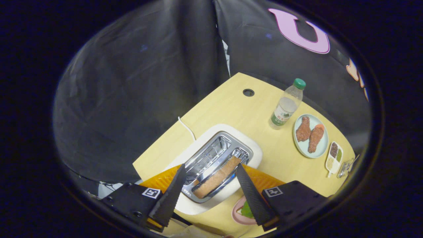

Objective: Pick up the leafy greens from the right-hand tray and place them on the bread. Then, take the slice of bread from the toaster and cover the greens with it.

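The gripper (pixel 210 180) hung above the toaster (pixel 216 162) in the lower centre of the frame, its two fingers spread wide and clasping nothing, one fingertip (pixel 181 170) on each side of the appliance's metal top. That stance looked deliberate: the gap bracketed the slice of bread (pixel 216 178), so a straight descent would seemingly bring a finger to each face of it.

The slice stood on edge in the nearer slot, its rough brown crust poking above the shiny chrome rim. The farther slot showed bare wire guides. The toaster's body was smooth, rounded and cream-white, and a thin white cord (pixel 186 127) trailed from it toward the left across the pale wooden table (pixel 238 109).

At the bottom of the frame, tucked behind the right finger, a pink plate (pixel 238 215) held a scrap of leafy greens (pixel 246 210), crinkled and bright. Whether bread lay under them I could not tell.

Off to the right, well apart from the action, stood a clear plastic bottle (pixel 287 105) with a green cap. Beside it a pale blue plate (pixel 310 135) carried two knobbly fried drumsticks, and a small divided dish (pixel 334 158) of grains sat just past that. Going by this, the bread pick was the step in hand.
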A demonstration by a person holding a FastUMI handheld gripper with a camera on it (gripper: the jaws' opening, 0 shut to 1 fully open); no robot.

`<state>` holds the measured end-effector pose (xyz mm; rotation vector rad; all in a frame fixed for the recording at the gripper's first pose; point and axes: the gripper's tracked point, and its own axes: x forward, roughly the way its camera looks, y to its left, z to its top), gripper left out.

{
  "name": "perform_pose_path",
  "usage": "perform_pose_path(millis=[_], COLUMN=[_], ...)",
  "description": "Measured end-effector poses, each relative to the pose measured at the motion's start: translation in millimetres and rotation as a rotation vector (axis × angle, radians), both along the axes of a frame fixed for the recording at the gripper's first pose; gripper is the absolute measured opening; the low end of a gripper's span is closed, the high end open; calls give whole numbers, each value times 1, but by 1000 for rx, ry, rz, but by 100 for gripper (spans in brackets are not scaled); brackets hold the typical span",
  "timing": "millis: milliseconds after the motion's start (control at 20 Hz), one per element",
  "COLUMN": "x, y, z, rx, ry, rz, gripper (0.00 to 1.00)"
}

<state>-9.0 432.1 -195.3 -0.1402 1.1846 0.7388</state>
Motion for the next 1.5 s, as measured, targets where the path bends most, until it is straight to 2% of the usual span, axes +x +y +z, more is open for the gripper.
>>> perform_pose_path(millis=[50,300,400,500,650,1150,1500], x=[0,0,2,4,4,8,2], y=[-1,-8,-7,-11,-15,-56,-108], z=[-2,-11,-6,0,13,63,67], rx=[-14,-59,-24,8,56,267,297], ry=[-1,-12,-5,4,-1,-39,-64], rz=[3,22,-6,-26,-27,-124,-177], gripper=[97,46,26,15,15,15,14])
